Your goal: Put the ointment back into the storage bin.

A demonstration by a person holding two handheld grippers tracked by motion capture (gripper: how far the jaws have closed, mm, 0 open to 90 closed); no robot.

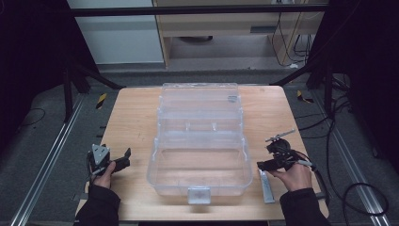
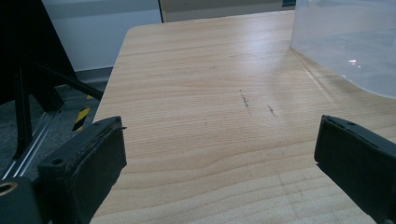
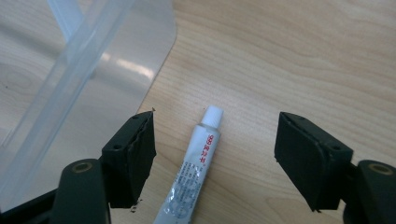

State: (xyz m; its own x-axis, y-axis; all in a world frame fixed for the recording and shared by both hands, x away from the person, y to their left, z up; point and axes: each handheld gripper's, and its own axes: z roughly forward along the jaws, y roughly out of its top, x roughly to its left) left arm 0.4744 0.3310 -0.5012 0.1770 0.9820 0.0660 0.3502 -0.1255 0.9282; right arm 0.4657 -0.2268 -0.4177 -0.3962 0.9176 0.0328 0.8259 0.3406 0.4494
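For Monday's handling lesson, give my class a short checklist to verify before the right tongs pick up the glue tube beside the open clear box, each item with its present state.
1. Right tongs open wide enough: ok, jaws spread.
2. Tube lying between the jaws: ok, white cap pointing away.
3. Tube clear of the clear box: ok, apart on the table.
4. Box open to receive it: ok, lid back.
5. Left tongs out of the way: ok, open over bare wood.
6. Tube cap tight: cannot tell.
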